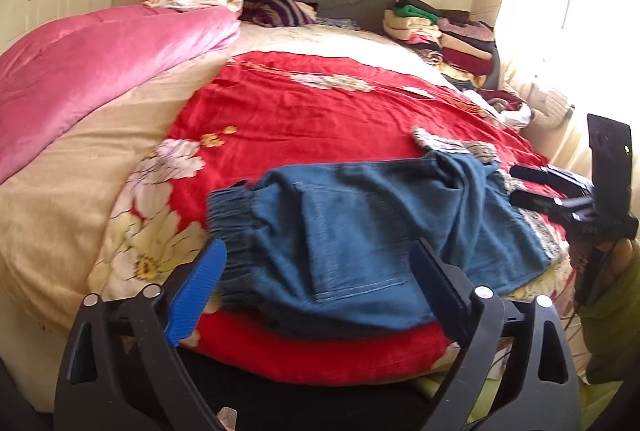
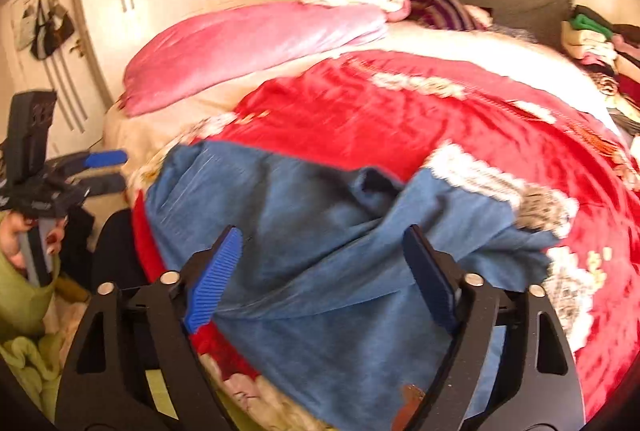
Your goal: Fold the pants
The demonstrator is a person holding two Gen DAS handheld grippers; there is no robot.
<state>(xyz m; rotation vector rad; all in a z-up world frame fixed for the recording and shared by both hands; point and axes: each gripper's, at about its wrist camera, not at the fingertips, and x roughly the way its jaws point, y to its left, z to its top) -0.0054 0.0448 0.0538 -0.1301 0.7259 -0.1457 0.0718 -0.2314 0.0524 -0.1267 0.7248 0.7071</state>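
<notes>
Pants (image 1: 360,231) lie bunched toward 2 o'clock; left gripper (image 1: 316,283) and right gripper (image 2: 320,271) released, so grabbing one layer risks a crooked fold.

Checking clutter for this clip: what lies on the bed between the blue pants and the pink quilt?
Only the red floral blanket and cream bedding lie between the blue pants and the pink quilt; nothing loose rests there, as the left wrist view shows.
</notes>
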